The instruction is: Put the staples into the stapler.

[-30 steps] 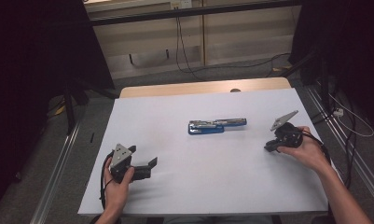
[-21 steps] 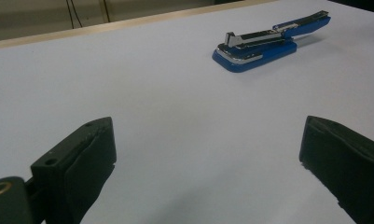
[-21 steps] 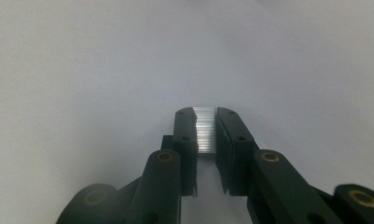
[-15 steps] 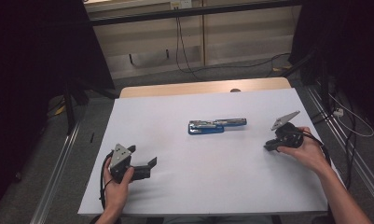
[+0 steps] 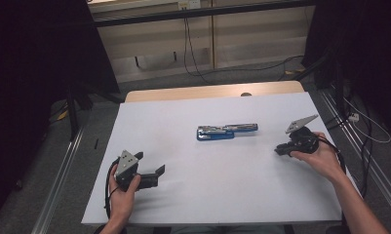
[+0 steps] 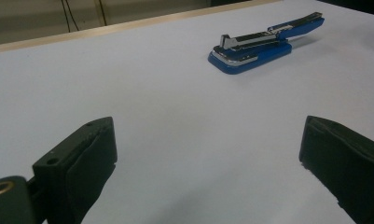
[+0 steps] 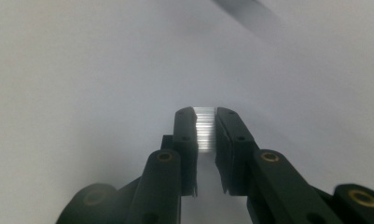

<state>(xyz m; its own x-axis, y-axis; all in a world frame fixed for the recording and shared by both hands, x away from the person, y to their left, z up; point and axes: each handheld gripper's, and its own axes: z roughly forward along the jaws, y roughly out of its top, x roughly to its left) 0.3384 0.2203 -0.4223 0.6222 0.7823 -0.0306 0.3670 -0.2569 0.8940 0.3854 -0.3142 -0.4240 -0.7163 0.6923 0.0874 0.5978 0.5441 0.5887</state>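
A blue and chrome metal stapler (image 5: 226, 131) lies flat in the middle of the white sheet covering the wooden table (image 5: 183, 117), swung open, its long axis running left to right. On the near left, the person's left hand (image 5: 121, 187) holds the left gripper (image 5: 156, 171) low over the sheet, jaws pointing right toward the middle, and from its own camera those two black jaws stand wide apart with bare white sheet between them and the stapler (image 6: 264, 43) well ahead, up toward the far right. Over on the right, the right hand (image 5: 320, 157) holds the right gripper (image 5: 279, 149), grey three-cornered plate on top, nose aimed left at the stapler's right end but well apart from it. Its own view shows the right gripper (image 7: 205, 116) closed on a small strip of bright ribbed metal, apparently a bar of staples (image 7: 204, 130), pinched between the pads just above the sheet.
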